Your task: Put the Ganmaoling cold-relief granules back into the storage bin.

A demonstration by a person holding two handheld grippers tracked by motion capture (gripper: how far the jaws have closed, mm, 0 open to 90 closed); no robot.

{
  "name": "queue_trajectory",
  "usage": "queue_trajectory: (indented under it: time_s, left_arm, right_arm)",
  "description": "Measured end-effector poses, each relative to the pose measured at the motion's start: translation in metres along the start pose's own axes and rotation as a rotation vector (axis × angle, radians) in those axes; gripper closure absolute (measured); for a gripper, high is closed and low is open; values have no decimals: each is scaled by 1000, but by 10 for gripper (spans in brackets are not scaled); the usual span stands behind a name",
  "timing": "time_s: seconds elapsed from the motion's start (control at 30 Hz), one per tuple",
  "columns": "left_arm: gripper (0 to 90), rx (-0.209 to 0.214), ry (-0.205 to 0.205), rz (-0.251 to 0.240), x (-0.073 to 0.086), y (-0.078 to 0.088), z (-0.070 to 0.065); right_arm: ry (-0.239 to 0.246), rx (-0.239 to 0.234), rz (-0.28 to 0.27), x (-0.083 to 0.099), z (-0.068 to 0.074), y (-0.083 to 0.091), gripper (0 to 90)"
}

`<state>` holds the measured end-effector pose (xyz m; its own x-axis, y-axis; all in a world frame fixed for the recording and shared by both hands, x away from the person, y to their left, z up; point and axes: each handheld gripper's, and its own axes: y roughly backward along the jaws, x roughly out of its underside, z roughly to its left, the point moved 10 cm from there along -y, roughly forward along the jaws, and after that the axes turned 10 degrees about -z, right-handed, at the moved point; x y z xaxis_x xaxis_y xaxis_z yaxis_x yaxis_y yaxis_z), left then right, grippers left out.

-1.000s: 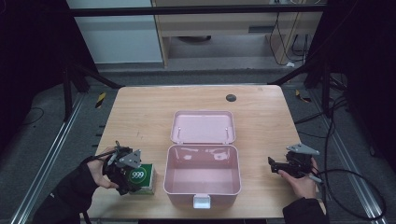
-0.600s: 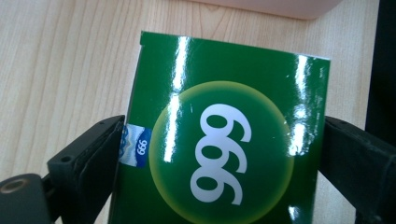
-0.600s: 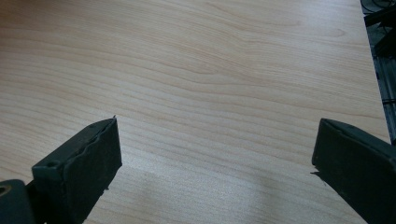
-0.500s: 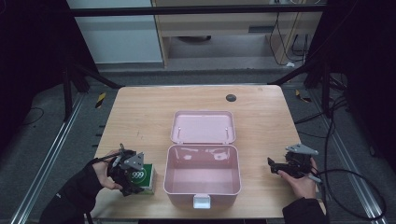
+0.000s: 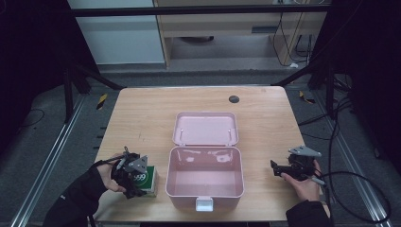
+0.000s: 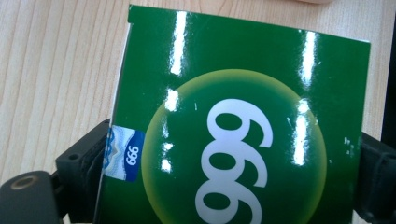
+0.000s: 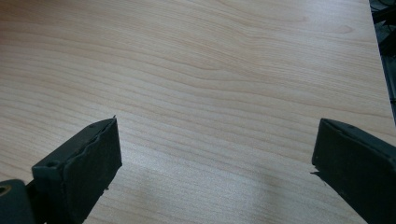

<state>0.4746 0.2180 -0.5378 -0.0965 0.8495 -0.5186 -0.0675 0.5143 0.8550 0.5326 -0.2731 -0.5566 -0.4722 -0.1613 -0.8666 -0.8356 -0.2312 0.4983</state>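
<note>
A green box [image 5: 148, 179] printed with a white 999 lies on the wooden table [image 5: 142, 118], left of an open pink case [image 5: 205, 152]. My left gripper [image 5: 132, 178] is down over the box. In the left gripper view the green box [image 6: 243, 116] spans the whole gap of my left gripper [image 6: 229, 177]. The jaws have just been closing, and both black pads now meet the box's sides. My right gripper [image 5: 275, 168] rests near the table's right front. In its own view my right gripper [image 7: 215, 154] is open over bare wood.
The pink case's lid [image 5: 205, 128] lies back flat behind its empty tub, with a white latch [image 5: 204, 204] at the front. A dark round hole [image 5: 233, 99] sits near the table's far edge. Cables trail on the floor at right.
My left gripper has edged right and settled further over the green box. The right gripper has stayed where it was.
</note>
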Motion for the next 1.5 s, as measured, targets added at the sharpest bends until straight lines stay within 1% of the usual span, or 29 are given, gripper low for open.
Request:
queue_trajectory:
  time_s: [0.07,0.17,0.27,0.4,0.47,0.5,0.53,0.57,0.6,0.63,0.67,0.7,0.73,0.8,0.83,0.87,0.9,0.97,1.0,1.03,1.07,1.17,1.33,1.4,1.5]
  left_arm:
    - [101,2,-2,0,0,1,0]
    - [123,8,14,-15,0,3,0]
    - [131,6,21,-19,0,3,0]
    - [138,3,32,-15,0,4,1]
    - [139,5,52,-12,-1,7,0]
    - [139,5,52,-12,-1,7,0]
    - [139,6,62,-27,-4,10,-1]
    - [139,6,62,-27,-4,10,-1]
    - [139,-4,59,-32,-6,15,-1]
    - [139,-4,59,-32,-6,15,-1]
    - [139,-9,53,-34,-10,20,-2]
    - [140,-9,53,-34,-10,20,-2]
    - [140,-16,49,-44,-14,25,-3]
    - [140,-19,44,-43,-16,28,-3]
    - [140,-21,44,-54,-19,30,-4]
    - [140,-25,45,-63,-23,36,-5]
    - [139,-25,45,-63,-23,36,-5]
    - [140,-29,42,-71,-30,46,-6]
    - [140,-33,40,-66,-31,50,-6]
    - [140,-33,40,-66,-31,50,-6]
    - [139,-38,36,-69,-36,57,-6]
    - [140,-47,31,-84,-44,66,-6]
    - [140,-46,23,-97,-53,76,-9]
    - [140,-42,21,-95,-59,81,-10]
    - [140,-44,17,-93,-63,84,-10]
  right_arm:
    - [-1,0,0,0,0,0,18]
    - [-1,0,1,0,0,0,18]
    - [5,2,1,0,-1,0,18]
    - [1,0,4,1,0,0,18]
    - [2,-1,5,1,0,0,18]
    - [2,-1,5,1,0,0,18]
    - [3,-1,6,1,0,-1,18]
    - [5,-3,6,1,0,-1,18]
    - [4,-2,6,1,0,-1,18]
    - [4,-2,6,1,0,-1,18]
    - [3,-3,6,1,0,-1,18]
    - [2,-3,6,1,0,-1,18]
    - [3,-3,5,1,0,-1,18]
    - [2,-3,7,1,0,-1,18]
    - [0,-3,7,1,0,-1,18]
    - [-2,-3,7,1,0,-1,18]
    - [-2,-3,7,1,0,-1,18]
    - [-2,-3,8,1,0,-1,18]
    - [-1,-3,8,1,0,-1,18]
    - [1,-4,7,1,0,-1,18]
    - [2,-4,6,1,0,-1,18]
    - [-2,-4,8,1,0,-1,18]
    - [2,-5,6,1,0,-1,18]
    - [0,-4,8,1,0,-1,18]
    - [-1,-4,8,1,0,-1,18]
